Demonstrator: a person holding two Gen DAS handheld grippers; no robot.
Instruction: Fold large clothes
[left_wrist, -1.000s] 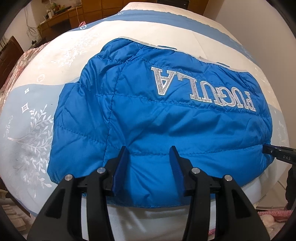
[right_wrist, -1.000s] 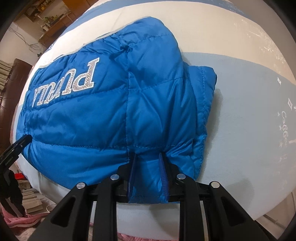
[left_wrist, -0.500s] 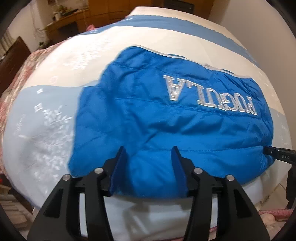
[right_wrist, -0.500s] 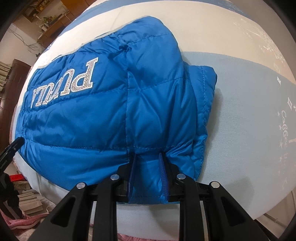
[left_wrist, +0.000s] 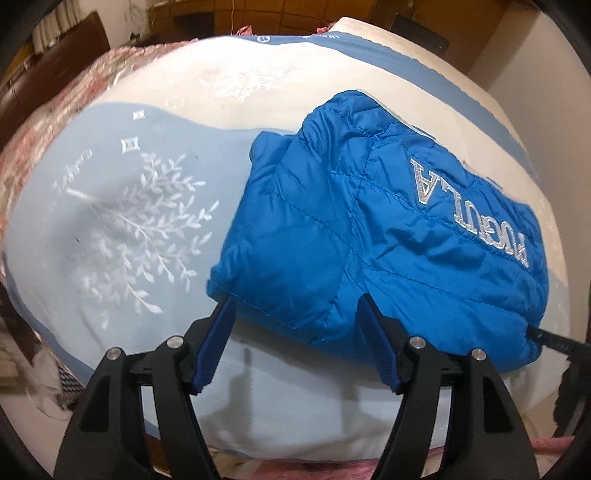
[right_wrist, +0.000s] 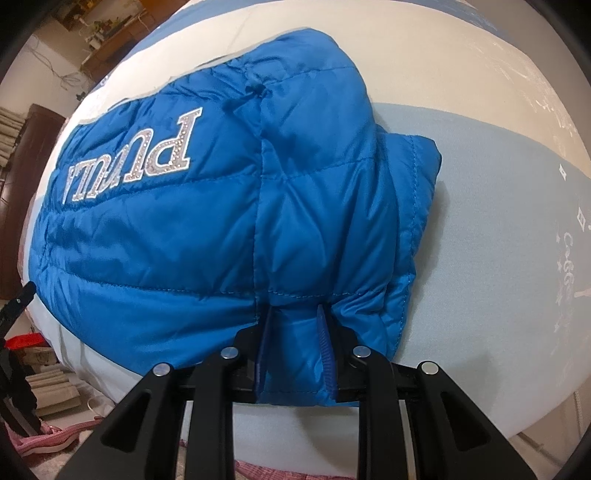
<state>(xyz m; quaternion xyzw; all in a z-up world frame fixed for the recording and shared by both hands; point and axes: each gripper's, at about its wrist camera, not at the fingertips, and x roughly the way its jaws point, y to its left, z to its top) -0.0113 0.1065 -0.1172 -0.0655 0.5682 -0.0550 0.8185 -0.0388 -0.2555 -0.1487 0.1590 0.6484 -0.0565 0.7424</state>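
Pinning one hem corner, a puffy blue quilted jacket (right_wrist: 207, 229) is clamped by the right gripper (right_wrist: 295, 354), seemingly anchoring the fold; the left gripper (left_wrist: 295, 343) is opening, nothing gripped.

Black, angular two-finger grippers: left gripper (left_wrist: 295, 314), right gripper (right_wrist: 295, 315). Blue ribbed pads (left_wrist: 216, 341), round silver screws (left_wrist: 173, 342) at linkage joints.
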